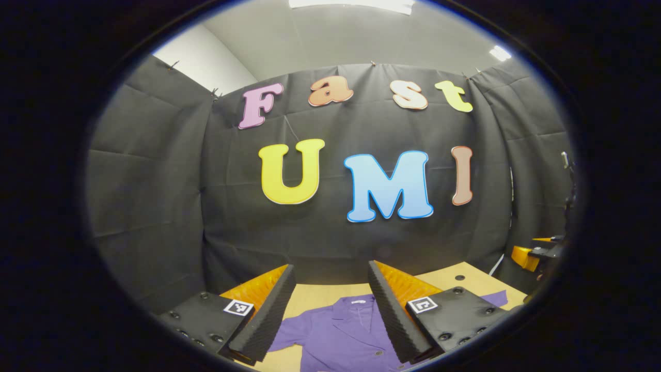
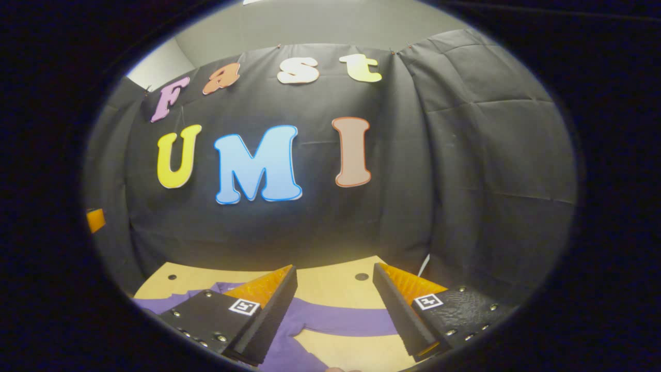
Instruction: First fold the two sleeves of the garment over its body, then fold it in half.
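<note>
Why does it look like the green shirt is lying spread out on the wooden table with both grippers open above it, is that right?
Almost. The shirt is purple, not green; the left gripper view shows its collar and buttons in that color. The rest holds: it lies spread out on the wooden table, and the left gripper and right gripper are both open above it.

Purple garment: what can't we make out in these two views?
- Purple garment, left gripper view: the hem and lower body are cut off by the bottom edge; the left tongs cover parts of both shoulders.
- Sleeve, right gripper view: it lies flat on the table, and the right tongs hide its join to the body.
- Whether any fold is done: cannot tell.
</note>
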Action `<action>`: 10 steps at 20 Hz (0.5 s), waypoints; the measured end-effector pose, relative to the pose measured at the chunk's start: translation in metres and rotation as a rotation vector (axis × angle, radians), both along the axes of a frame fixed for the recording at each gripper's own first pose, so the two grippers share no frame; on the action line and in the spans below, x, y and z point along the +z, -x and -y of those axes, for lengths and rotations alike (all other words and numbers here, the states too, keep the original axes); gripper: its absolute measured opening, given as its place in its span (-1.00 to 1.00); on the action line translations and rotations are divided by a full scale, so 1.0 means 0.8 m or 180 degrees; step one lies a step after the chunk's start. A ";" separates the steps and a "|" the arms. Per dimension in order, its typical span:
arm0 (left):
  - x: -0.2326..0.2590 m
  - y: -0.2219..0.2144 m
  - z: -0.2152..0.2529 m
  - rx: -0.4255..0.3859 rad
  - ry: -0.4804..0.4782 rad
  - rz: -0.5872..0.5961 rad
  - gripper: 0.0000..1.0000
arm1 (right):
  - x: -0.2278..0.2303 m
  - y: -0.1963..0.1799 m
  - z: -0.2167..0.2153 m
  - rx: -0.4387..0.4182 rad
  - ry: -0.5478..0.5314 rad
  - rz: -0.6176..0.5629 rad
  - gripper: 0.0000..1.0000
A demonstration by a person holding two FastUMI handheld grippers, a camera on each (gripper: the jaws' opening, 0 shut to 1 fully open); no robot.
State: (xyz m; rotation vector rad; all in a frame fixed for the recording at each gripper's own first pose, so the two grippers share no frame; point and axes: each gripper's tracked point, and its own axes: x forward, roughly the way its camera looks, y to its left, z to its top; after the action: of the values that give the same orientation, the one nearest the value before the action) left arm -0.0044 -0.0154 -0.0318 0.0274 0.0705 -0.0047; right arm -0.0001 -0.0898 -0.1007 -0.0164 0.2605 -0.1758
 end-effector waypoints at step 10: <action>-0.020 0.011 -0.003 0.0192 -0.0116 -0.0129 0.86 | -0.136 -0.027 0.126 -0.0618 -0.0075 -0.0591 0.86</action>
State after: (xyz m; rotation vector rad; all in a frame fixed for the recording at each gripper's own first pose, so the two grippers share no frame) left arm -0.0136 -0.0131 -0.0481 0.0617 0.1119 0.0564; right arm 0.0212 -0.1908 -0.2093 0.0162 0.4497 -0.3654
